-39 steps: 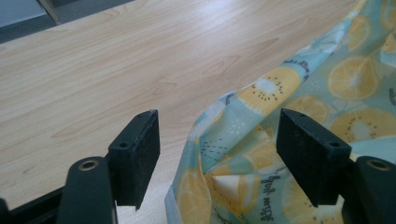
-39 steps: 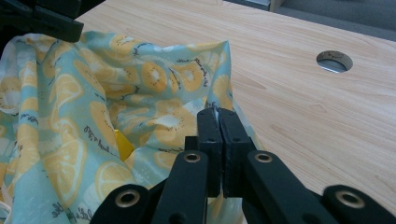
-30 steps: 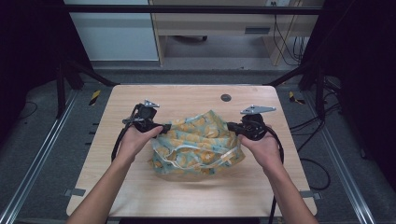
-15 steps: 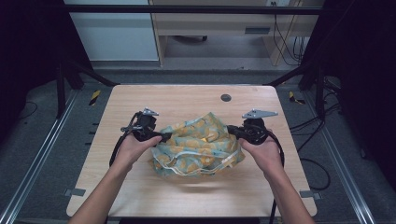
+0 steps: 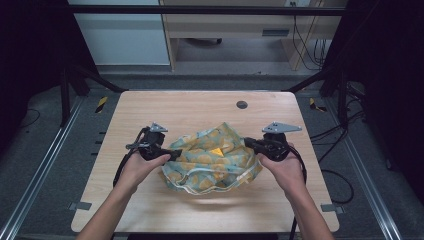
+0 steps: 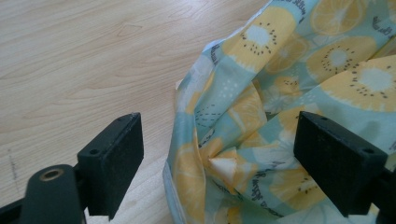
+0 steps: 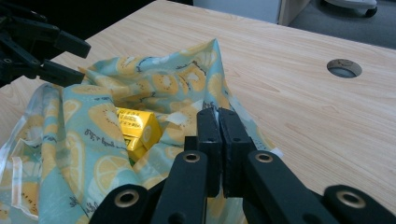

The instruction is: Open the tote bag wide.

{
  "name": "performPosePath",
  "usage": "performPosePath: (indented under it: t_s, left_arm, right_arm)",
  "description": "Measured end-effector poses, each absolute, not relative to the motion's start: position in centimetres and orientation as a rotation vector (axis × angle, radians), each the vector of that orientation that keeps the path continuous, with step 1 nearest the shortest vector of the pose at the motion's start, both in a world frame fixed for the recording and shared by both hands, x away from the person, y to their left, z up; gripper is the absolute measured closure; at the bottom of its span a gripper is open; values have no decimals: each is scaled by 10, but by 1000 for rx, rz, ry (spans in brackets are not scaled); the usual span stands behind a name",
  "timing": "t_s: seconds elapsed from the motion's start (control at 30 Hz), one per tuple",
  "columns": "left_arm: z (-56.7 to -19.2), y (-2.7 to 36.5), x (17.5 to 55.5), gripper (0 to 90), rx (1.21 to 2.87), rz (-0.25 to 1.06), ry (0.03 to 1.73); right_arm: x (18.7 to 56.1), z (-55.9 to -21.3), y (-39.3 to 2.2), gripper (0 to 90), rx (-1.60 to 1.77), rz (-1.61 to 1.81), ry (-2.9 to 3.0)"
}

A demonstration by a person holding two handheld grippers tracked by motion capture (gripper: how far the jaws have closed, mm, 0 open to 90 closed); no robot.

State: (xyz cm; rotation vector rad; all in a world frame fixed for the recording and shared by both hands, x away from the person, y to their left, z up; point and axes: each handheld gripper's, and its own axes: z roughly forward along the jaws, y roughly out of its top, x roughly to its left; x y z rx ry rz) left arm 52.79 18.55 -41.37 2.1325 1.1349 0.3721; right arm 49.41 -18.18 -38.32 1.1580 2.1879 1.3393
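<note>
A teal cloth bag [image 5: 200,167] printed with yellow fruit slices lies crumpled in the middle of the wooden table [image 5: 200,107]. A yellow box [image 5: 216,151] shows inside its mouth. My right gripper [image 5: 247,142] is shut on the bag's right rim; in the right gripper view its jaws [image 7: 217,135] pinch the thin cloth edge, with the yellow box [image 7: 135,126] just beyond. My left gripper [image 5: 172,154] is at the bag's left edge. It [image 6: 219,158] stands open, its jaws having just opened a little wider, and a fold of the bag [image 6: 289,60] lies loose between the pads.
A round cable hole [image 5: 242,104] sits in the table's far side. Bare wood surrounds the bag. Black frame legs and cables stand off the table's left and right edges. The left gripper [image 7: 42,51] also shows far off in the right gripper view.
My left hand has slid toward the person along the bag's left edge and sunk a little. The right gripper has kept its hold in place. The bag's folds have shifted slightly.
</note>
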Motion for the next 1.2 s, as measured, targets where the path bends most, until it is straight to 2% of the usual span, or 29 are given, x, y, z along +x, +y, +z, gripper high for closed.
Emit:
performPosePath:
  t_s: [0.1, 0.3, 0.47, 0.57, 0.6, 0.63, 0.77, 0.83, 1.2]
  left_arm:
    - [-416, 185, 528, 157, 2121, 373, 1147]
    - [-423, 184, 533, 219, 2079, 380, 1172]
    - [-430, 184, 536, 324, 2096, 359, 1193]
    - [-434, 184, 538, 440, 2105, 315, 1199]
    - [-435, 184, 538, 523, 2108, 300, 1196]
    - [-436, 184, 539, 563, 2118, 291, 1188]
    - [-440, 186, 539, 824, 2110, 269, 1159]
    - [-440, 186, 537, 876, 2100, 279, 1145]
    - [-400, 189, 508, 895, 2024, 340, 1049]
  right_arm:
    - [493, -383, -180, 885, 1148, 1338, 2195]
    - [490, -386, -176, 885, 1126, 1342, 2208]
    - [490, -389, -177, 886, 1132, 1347, 2209]
    - [490, -391, -178, 886, 1136, 1351, 2210]
    - [490, -391, -179, 887, 1137, 1350, 2211]
    - [490, -391, -179, 886, 1137, 1352, 2208]
    - [490, -392, -179, 887, 1138, 1354, 2207]
    - [490, -392, -180, 887, 1139, 1355, 2205]
    - [482, -382, -184, 890, 1128, 1383, 2165]
